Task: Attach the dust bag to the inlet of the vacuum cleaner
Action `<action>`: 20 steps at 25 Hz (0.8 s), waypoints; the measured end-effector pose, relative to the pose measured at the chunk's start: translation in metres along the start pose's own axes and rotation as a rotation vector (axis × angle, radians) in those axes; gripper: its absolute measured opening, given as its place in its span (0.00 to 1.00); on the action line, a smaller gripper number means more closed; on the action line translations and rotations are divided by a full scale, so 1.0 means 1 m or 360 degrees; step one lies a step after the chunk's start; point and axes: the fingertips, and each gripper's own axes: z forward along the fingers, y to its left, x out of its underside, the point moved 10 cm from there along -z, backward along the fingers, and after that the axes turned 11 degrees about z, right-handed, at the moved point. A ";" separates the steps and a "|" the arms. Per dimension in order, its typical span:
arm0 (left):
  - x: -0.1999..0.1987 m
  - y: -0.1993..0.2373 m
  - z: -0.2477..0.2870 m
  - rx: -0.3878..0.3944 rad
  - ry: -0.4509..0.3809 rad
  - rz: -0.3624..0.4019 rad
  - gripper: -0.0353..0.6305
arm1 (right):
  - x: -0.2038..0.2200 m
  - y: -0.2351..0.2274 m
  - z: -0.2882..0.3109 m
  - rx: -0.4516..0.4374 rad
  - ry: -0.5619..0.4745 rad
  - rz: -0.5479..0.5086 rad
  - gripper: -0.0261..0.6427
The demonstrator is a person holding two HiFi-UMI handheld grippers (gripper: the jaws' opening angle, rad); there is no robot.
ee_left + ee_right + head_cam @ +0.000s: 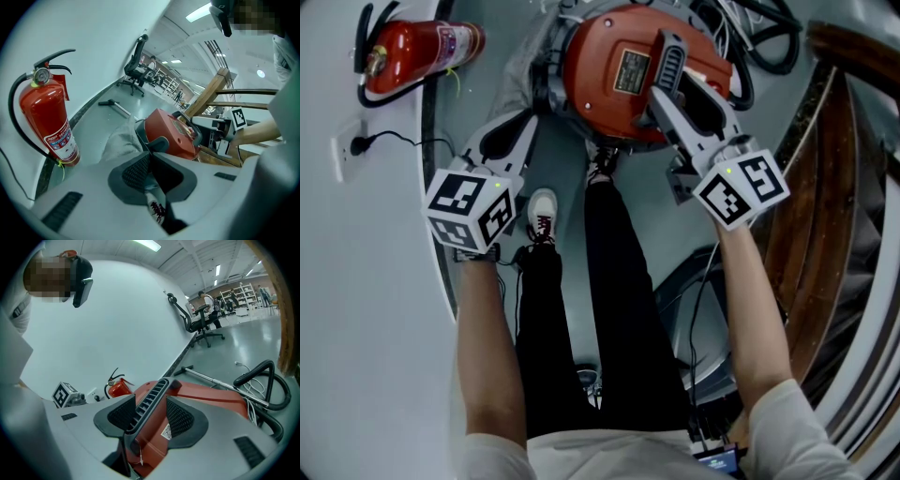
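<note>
The red vacuum cleaner (609, 66) stands on the floor ahead of me. A grey cloth dust bag (520, 70) hangs off its left side. My left gripper (520, 122) reaches in at the bag's lower edge. In the left gripper view its jaws (150, 154) stand almost together, with the bag (119, 140) and a black collar right at their tips. My right gripper (680, 89) lies over the top of the vacuum. Its pads (180, 418) straddle the dark ribbed carrying handle (157, 390), which nearly fills the gap at the tips.
A red fire extinguisher (417, 52) stands by the curved white wall at the left. A black hose (769, 37) and cables lie behind the vacuum, and a metal wand (211, 378) lies on the floor. A wooden railing (834, 169) runs along the right. My legs and shoes (542, 214) stand just below the vacuum.
</note>
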 end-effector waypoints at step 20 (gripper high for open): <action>0.008 -0.025 0.009 -0.0525 0.0033 0.0301 0.19 | 0.001 -0.001 0.000 -0.0015 0.0003 0.0000 0.36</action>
